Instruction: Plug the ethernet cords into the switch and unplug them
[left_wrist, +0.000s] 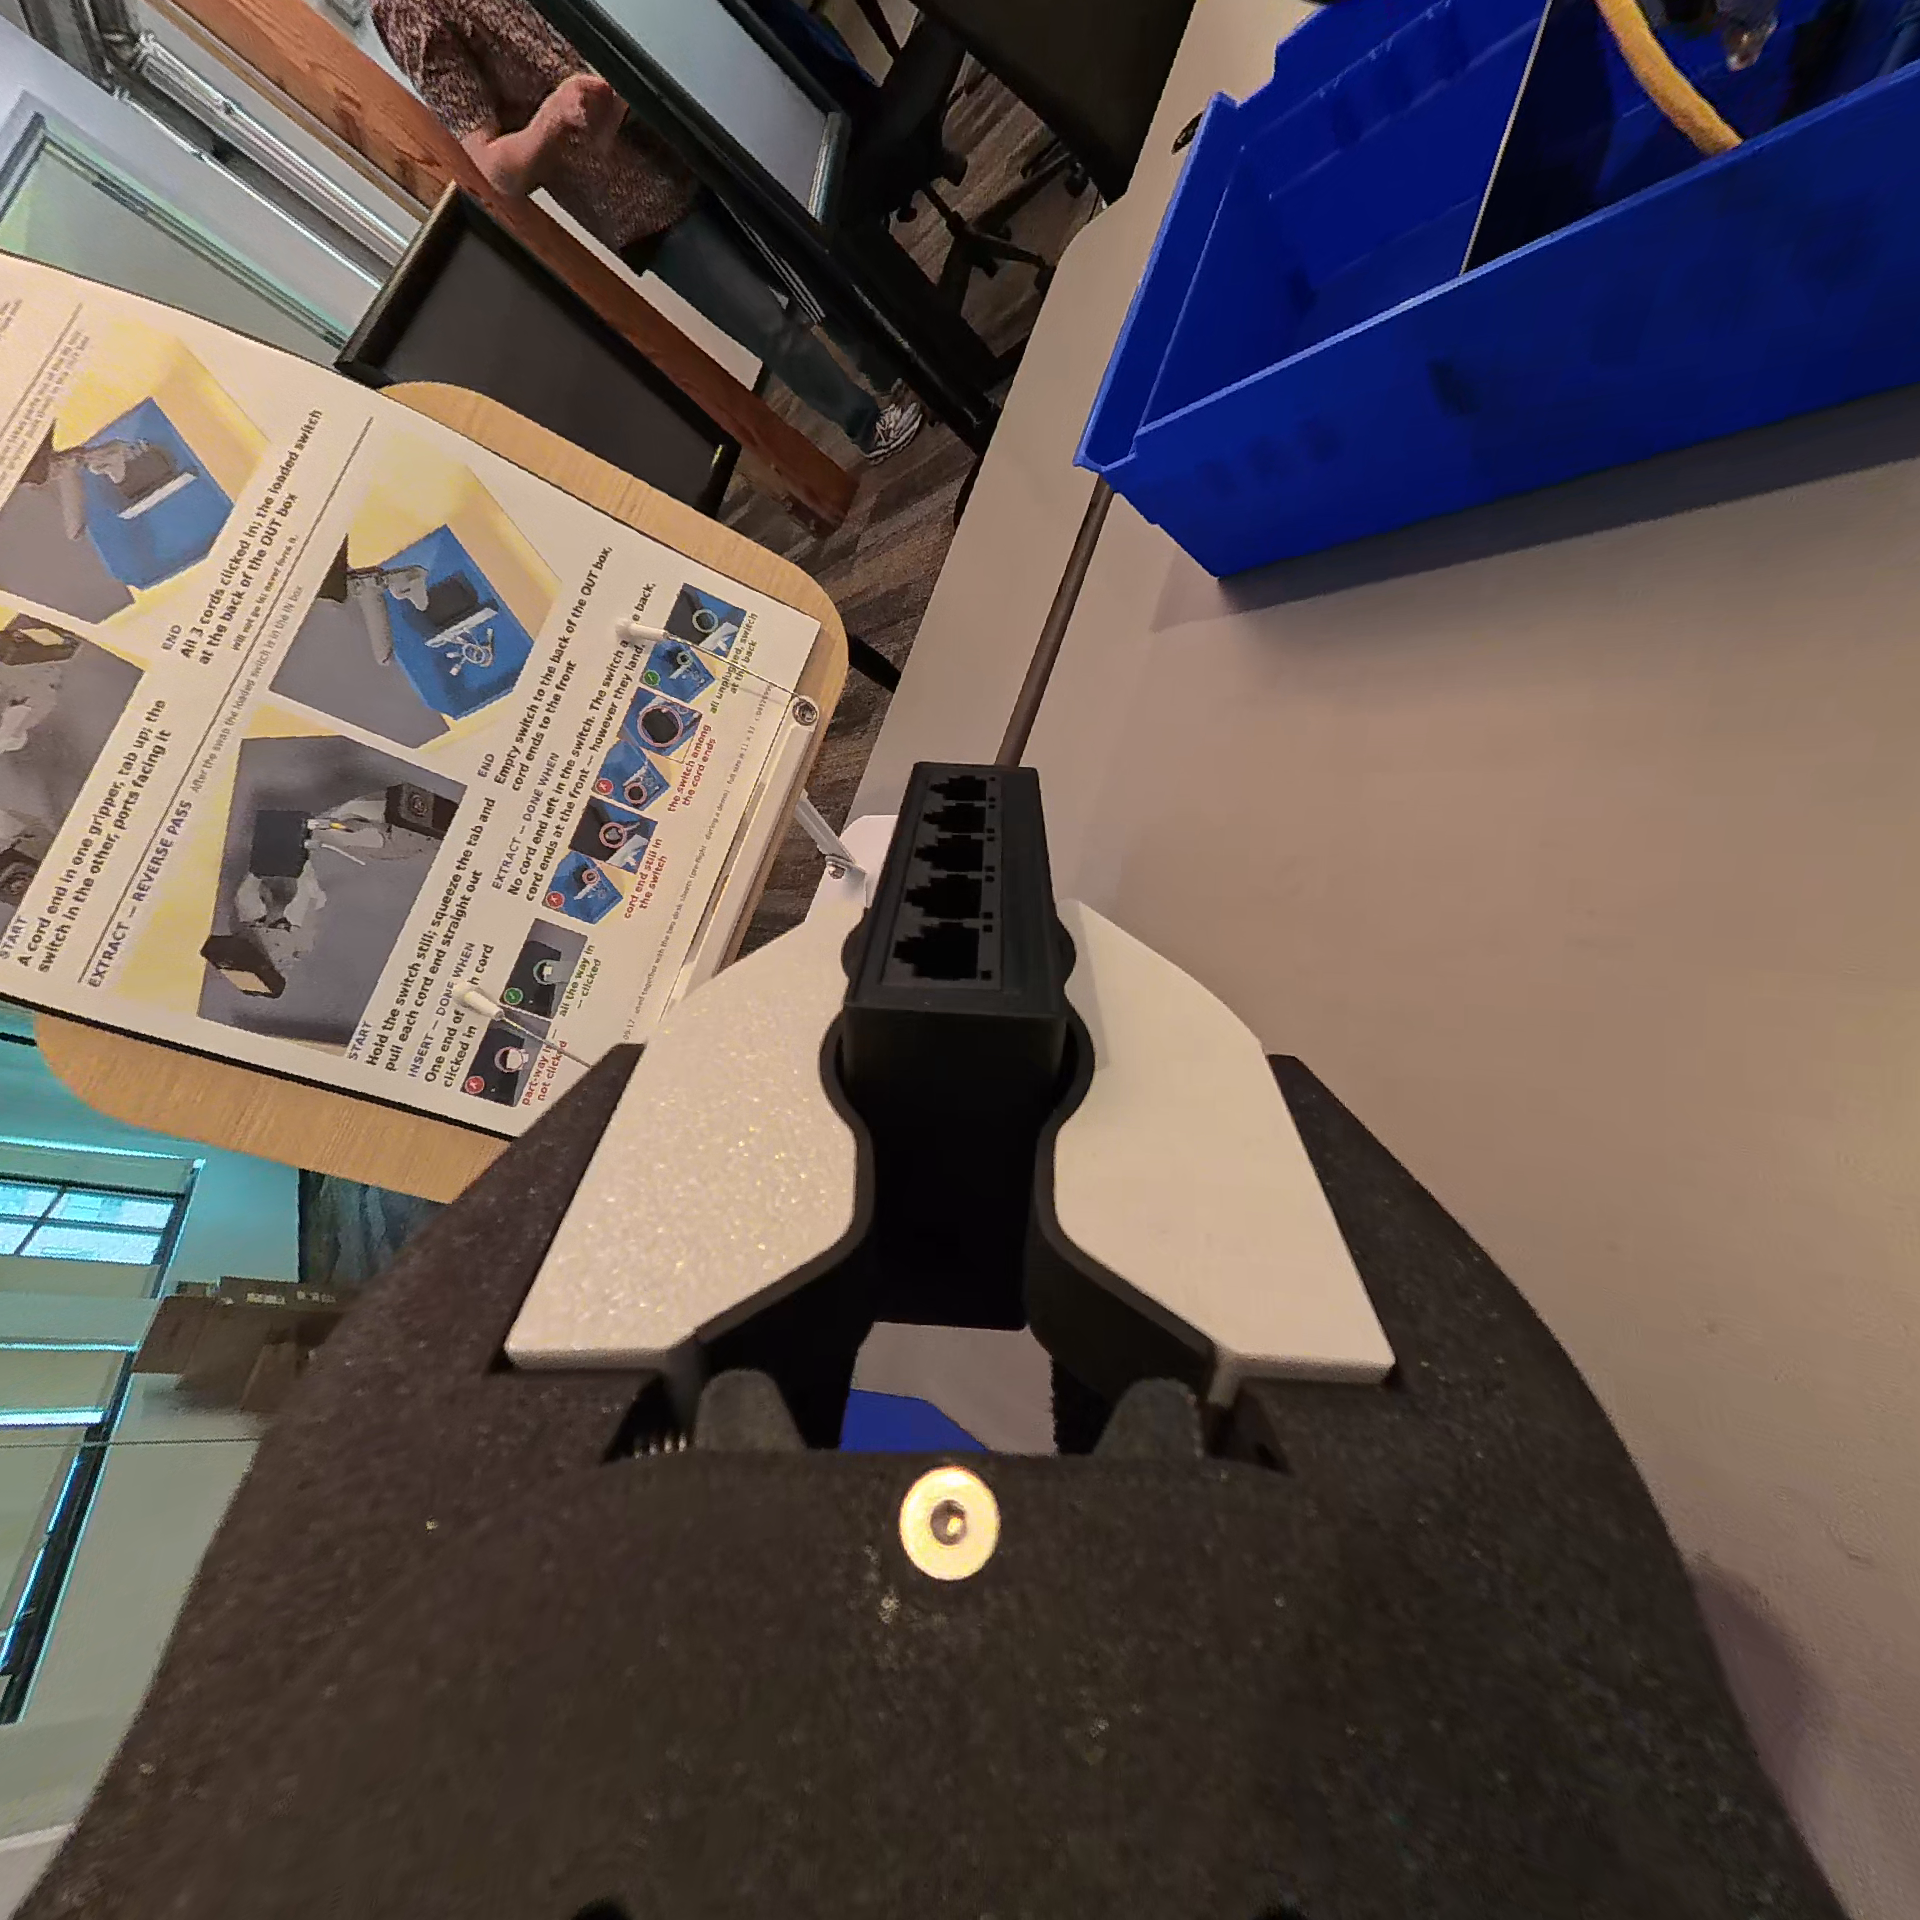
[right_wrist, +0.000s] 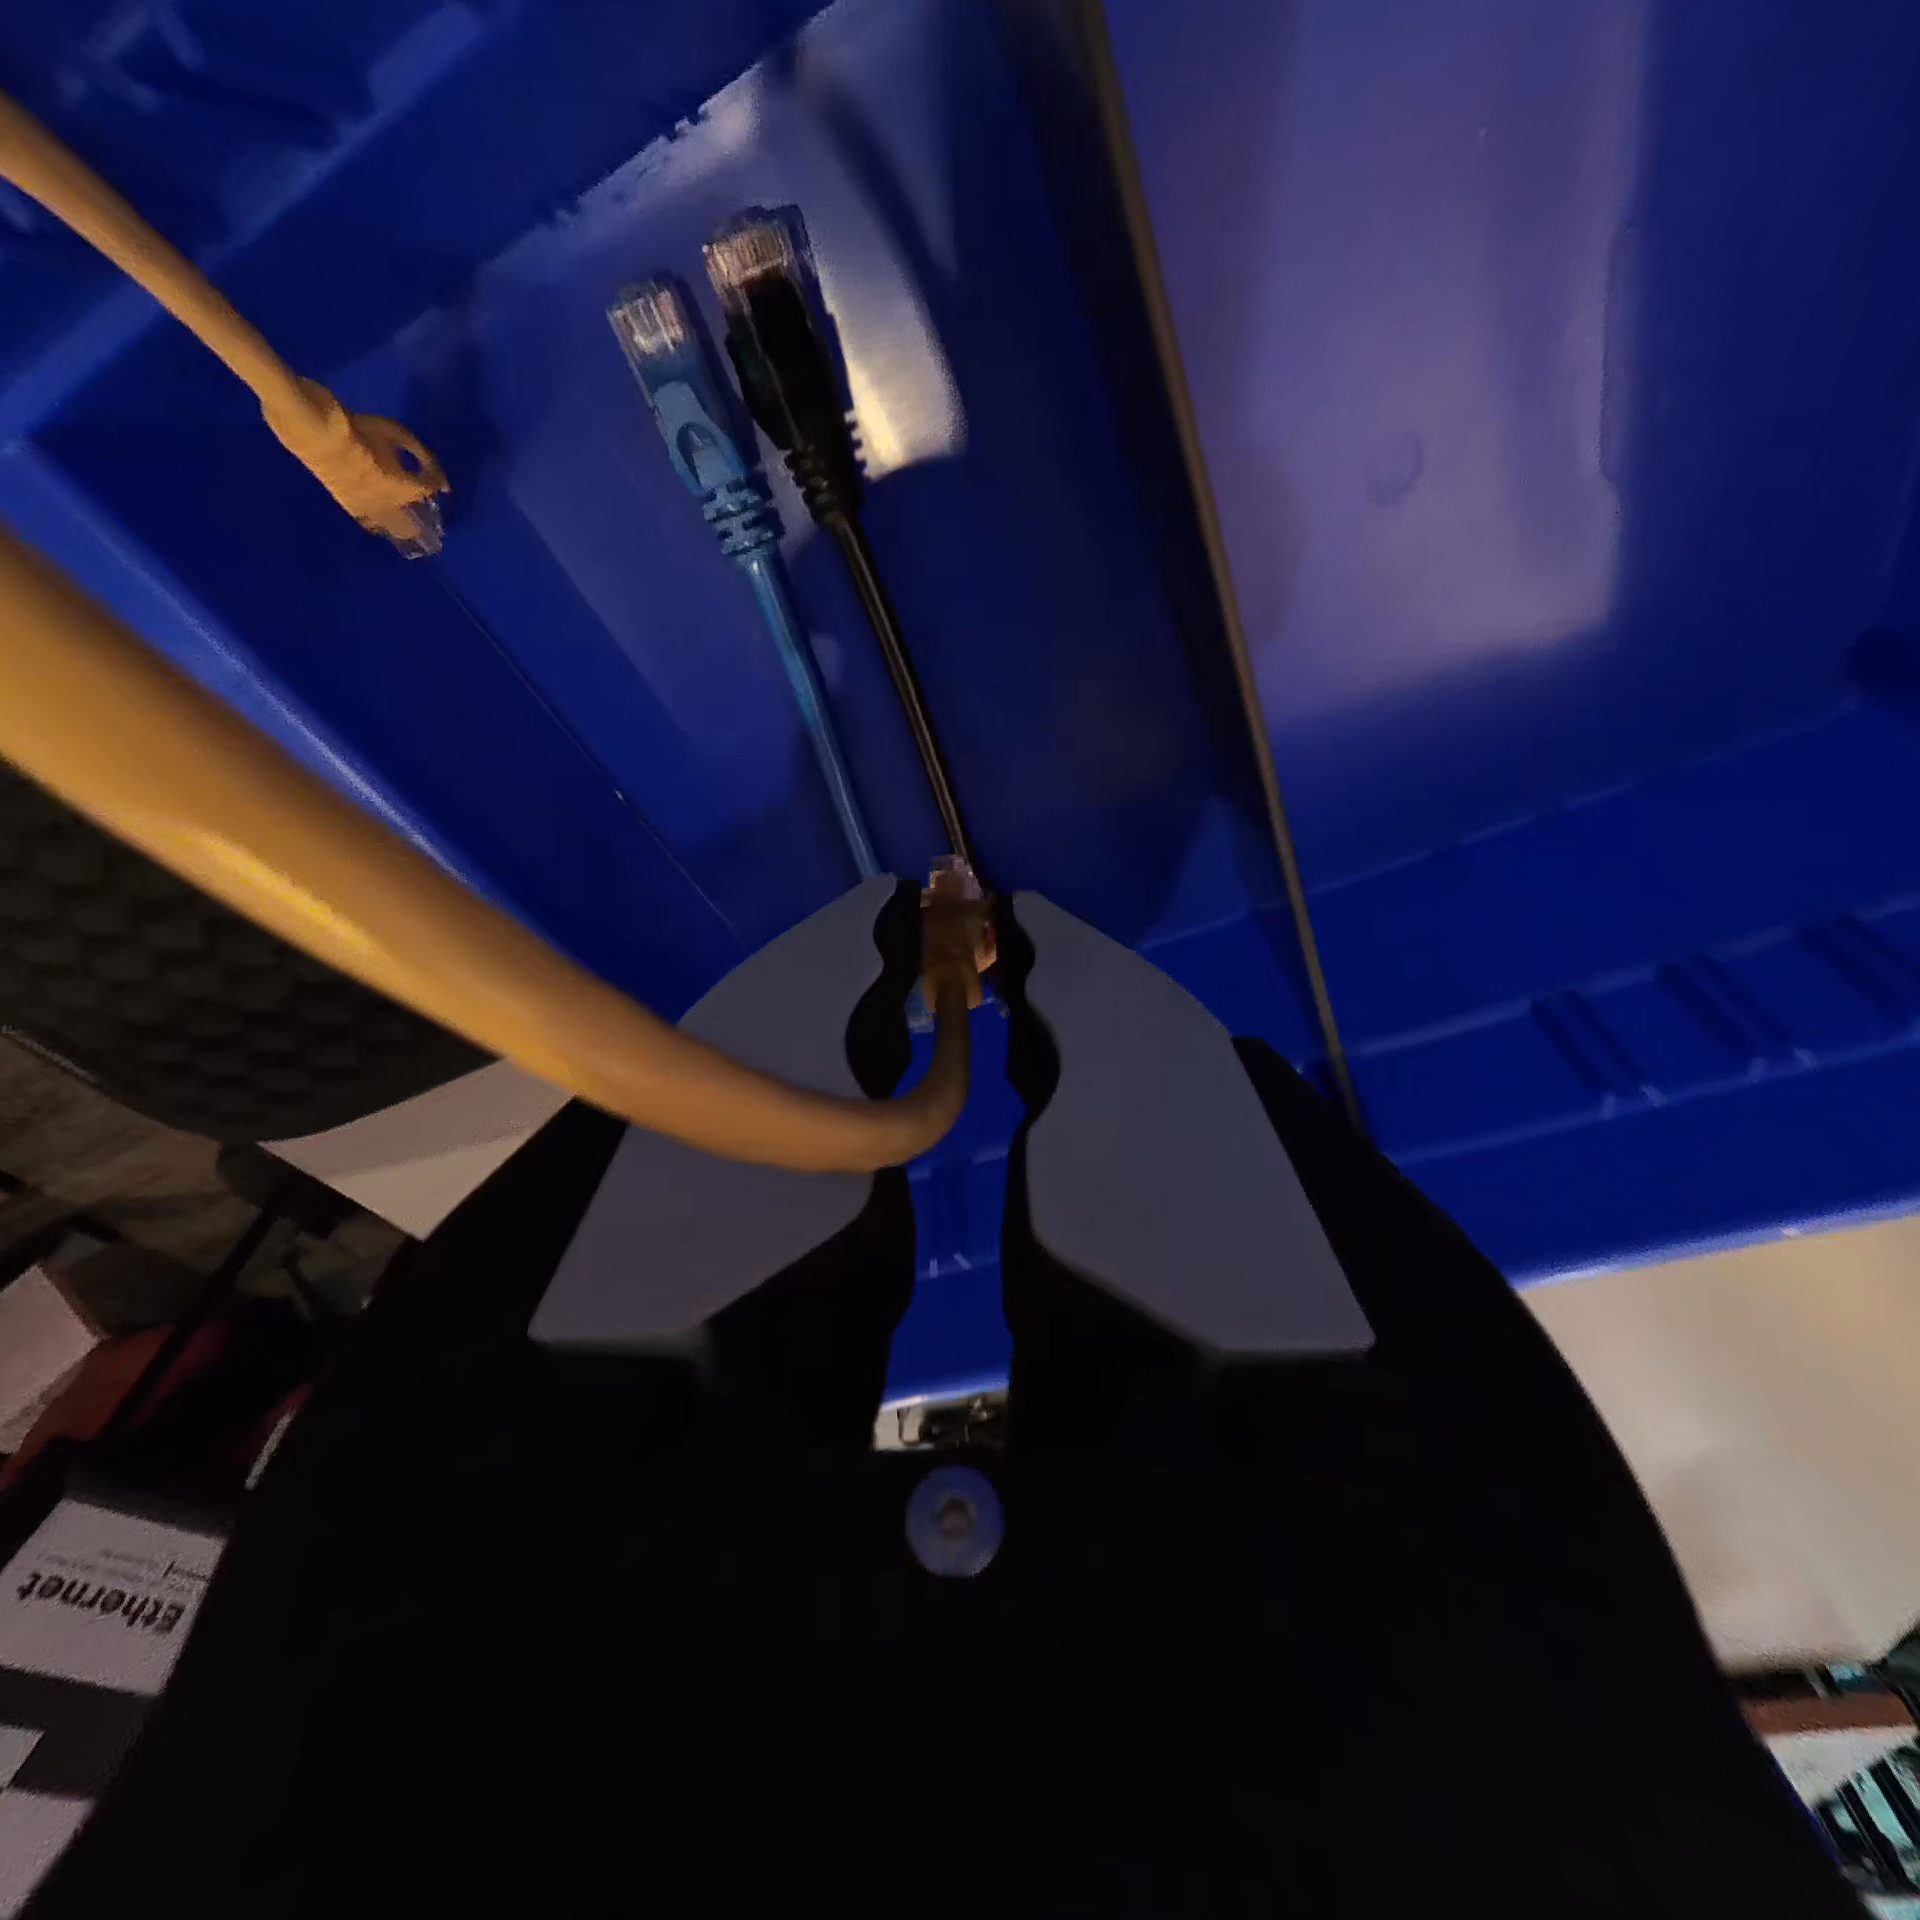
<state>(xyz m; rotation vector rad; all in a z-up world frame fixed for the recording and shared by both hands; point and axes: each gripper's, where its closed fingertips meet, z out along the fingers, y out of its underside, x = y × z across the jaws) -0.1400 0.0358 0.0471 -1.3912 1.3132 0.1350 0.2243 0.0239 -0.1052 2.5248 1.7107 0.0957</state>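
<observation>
My left gripper (left_wrist: 961, 925) is shut on a black ethernet switch (left_wrist: 961, 883) and holds it above the grey table, its row of empty ports facing up at the camera. My right gripper (right_wrist: 954, 904) is shut on the plug end of a yellow ethernet cord (right_wrist: 951, 935) inside the blue bin (right_wrist: 1455, 416). The yellow cord loops off to the left and its other plug (right_wrist: 390, 499) hangs at the upper left. A blue cord plug (right_wrist: 686, 416) and a black cord plug (right_wrist: 784, 353) lie side by side on the bin floor beyond my fingertips.
A blue bin (left_wrist: 1507, 343) stands on the grey table (left_wrist: 1455, 935) at the upper right, with a yellow cord (left_wrist: 1662, 83) in it. An instruction sheet on a wooden board (left_wrist: 364, 727) stands at the left. A person (left_wrist: 540, 114) stands far back. Spacing between my two grippers at the tips: around 40 cm.
</observation>
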